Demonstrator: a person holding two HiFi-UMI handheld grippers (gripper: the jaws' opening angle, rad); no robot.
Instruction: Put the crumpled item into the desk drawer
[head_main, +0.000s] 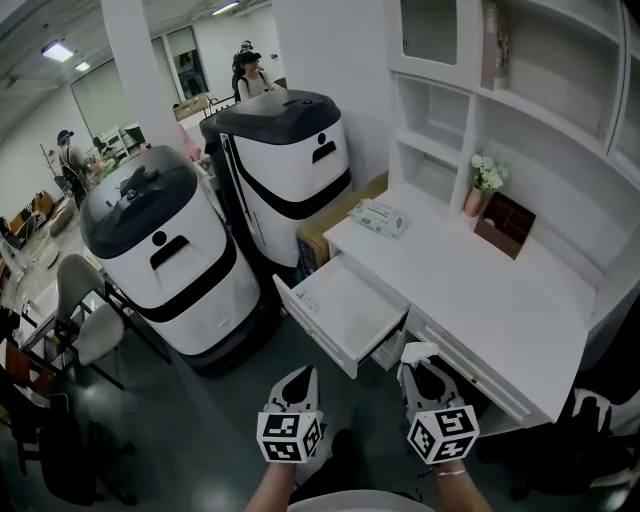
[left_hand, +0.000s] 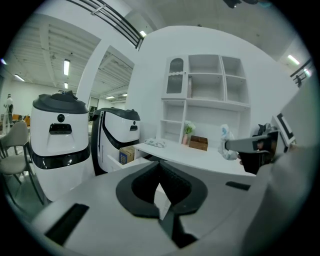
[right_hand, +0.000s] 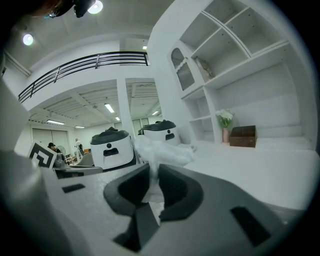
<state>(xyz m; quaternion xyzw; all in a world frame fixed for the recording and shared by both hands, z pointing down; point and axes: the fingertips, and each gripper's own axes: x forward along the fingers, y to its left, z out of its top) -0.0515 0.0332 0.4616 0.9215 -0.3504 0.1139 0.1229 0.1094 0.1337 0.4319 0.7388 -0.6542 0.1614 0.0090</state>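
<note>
I record the left gripper (left_hand: 160, 166), jaws together and empty; past it, the crumpled item (left_hand: 226, 145) hangs above the desk's (left_hand: 195, 156) right end.

— What do we see of the room here?

— We look down on a white desk (head_main: 520, 310) under a white shelf unit (head_main: 560, 120), which holds a small vase of flowers (head_main: 485, 180) and a brown wooden box (head_main: 505, 225). A pack of wipes (head_main: 378, 216) lies on the desk's far corner.

— And beyond it?

— We find two large white-and-black machines (head_main: 160, 260) (head_main: 285, 160) on a dark floor (head_main: 200, 420), with a cardboard box (head_main: 325, 225) between the nearer desk end and one of them. A white pillar (head_main: 135, 70) rises behind. Ceiling lights (head_main: 57, 50) glow over an open hall, where we make out a pale chair (head_main: 85, 300), people standing far back (head_main: 250, 70) and an upper railing (right_hand: 85, 62).
</note>
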